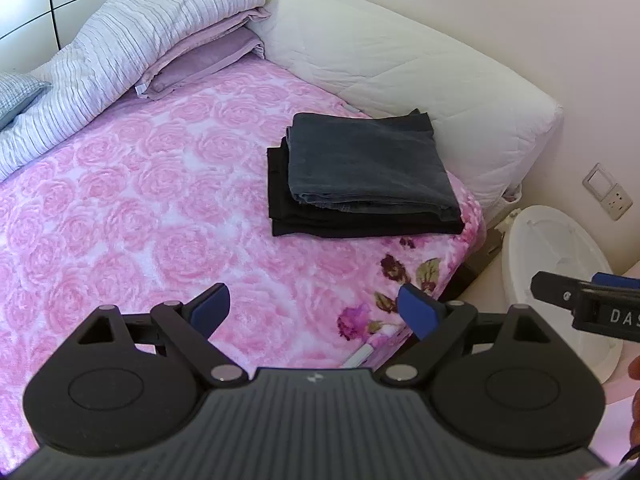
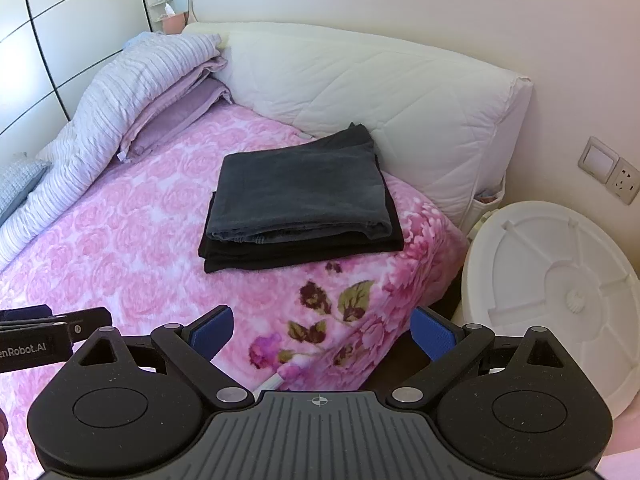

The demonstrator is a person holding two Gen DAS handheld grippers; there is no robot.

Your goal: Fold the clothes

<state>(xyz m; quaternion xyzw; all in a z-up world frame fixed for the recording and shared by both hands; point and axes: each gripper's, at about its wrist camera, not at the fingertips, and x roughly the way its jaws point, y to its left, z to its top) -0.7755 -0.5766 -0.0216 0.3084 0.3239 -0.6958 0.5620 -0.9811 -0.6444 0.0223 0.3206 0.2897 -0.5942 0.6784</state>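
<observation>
Two folded garments are stacked near the bed's corner: one dark grey folded garment (image 2: 300, 192) on top of one black folded garment (image 2: 280, 254). One pink rose-patterned blanket (image 2: 120, 248) covers the bed. One white quilted cushion (image 2: 380, 108) runs along the bed's far edge. One striped lilac duvet (image 2: 132, 80) is bunched at the far left corner. Two hand-held grippers show: one left hand-held gripper (image 1: 314, 308) and one right hand-held gripper (image 2: 322, 330).
</observation>
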